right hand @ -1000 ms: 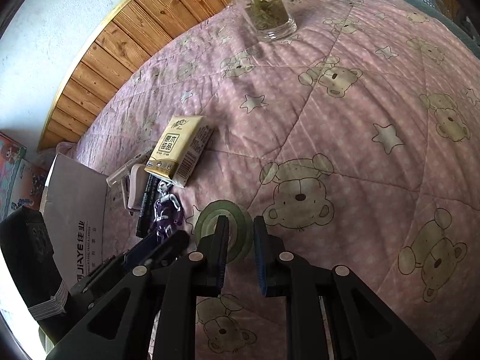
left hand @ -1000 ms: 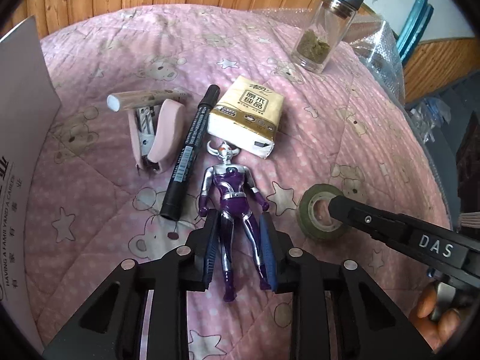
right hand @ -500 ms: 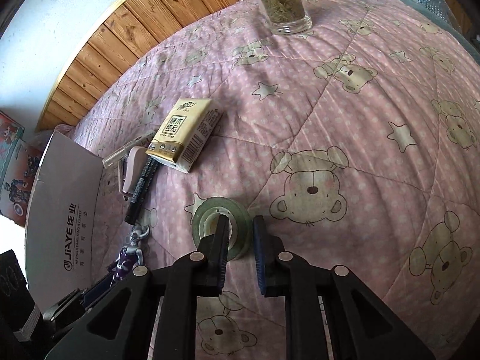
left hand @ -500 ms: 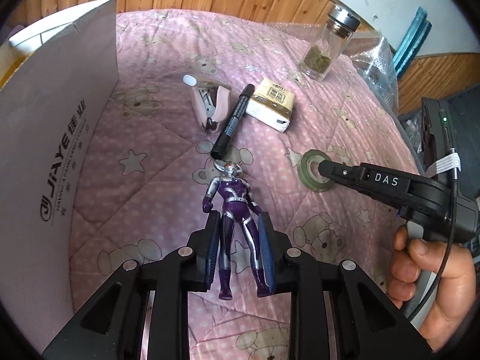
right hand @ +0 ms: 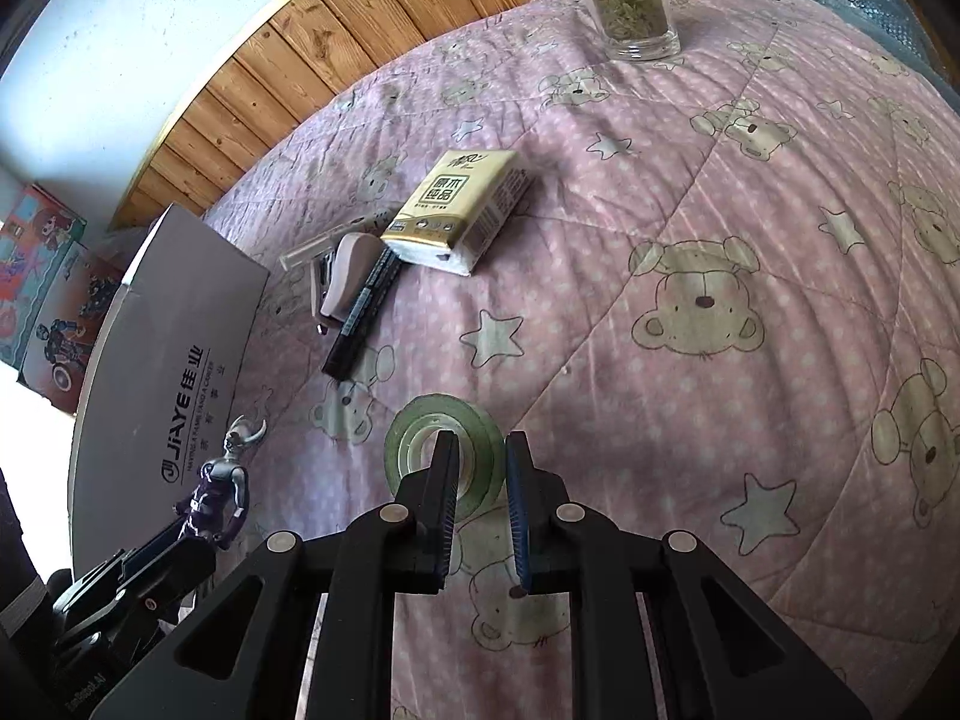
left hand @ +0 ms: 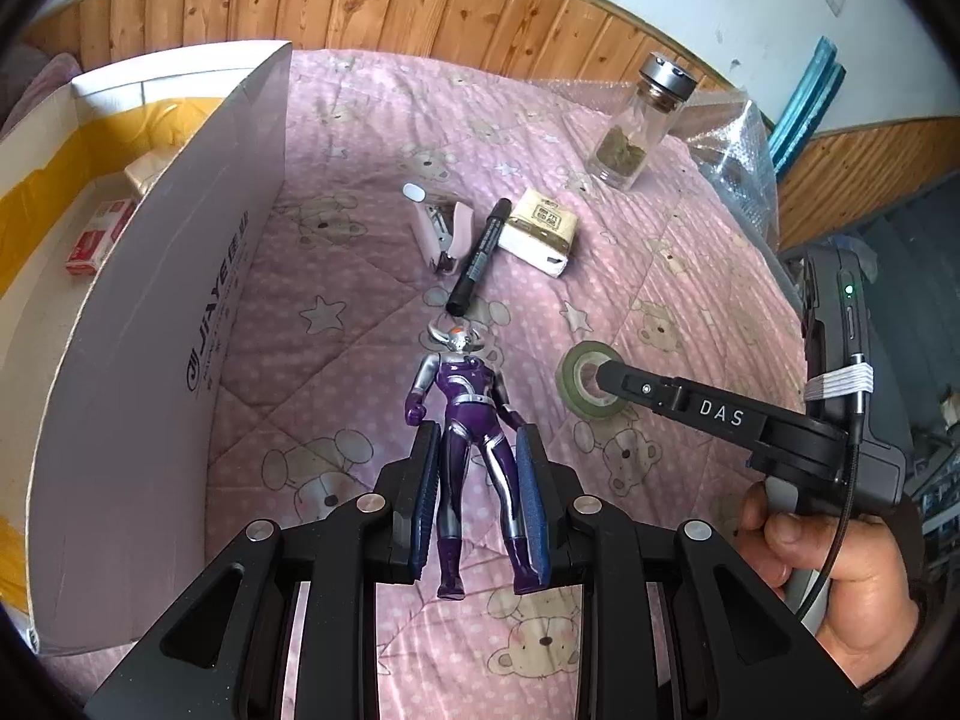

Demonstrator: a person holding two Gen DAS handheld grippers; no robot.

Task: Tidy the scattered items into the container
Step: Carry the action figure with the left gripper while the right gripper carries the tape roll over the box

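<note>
The left hand-held gripper (left hand: 480,498) is clamped on the legs of a purple and silver toy figure (left hand: 465,420), which hangs head-forward above the pink bear-print quilt (right hand: 750,228) on the bed, beside the white cardboard box (left hand: 150,324) that stands along the bed's left edge. Inside the box a red and white packet (left hand: 96,237) lies against the yellow-taped wall. The right hand-held gripper (right hand: 483,480) has its 2 jaws drawn narrow on the wall of a green tape roll (right hand: 444,450), 1 finger inside the hole and 1 outside; whether the roll rests on the quilt or is raised cannot be told. A hand (left hand: 834,576) grips that tool's handle at the bed's right side. Toward the middle of the bed lie a pink stapler (left hand: 441,234), a black marker (left hand: 480,255) just beside it, and a tissue pack (left hand: 543,231) touching the marker's far end. A glass jar (left hand: 636,126) with dried leaves stands upright near the far edge by the wooden wall panelling (left hand: 420,18).
</note>
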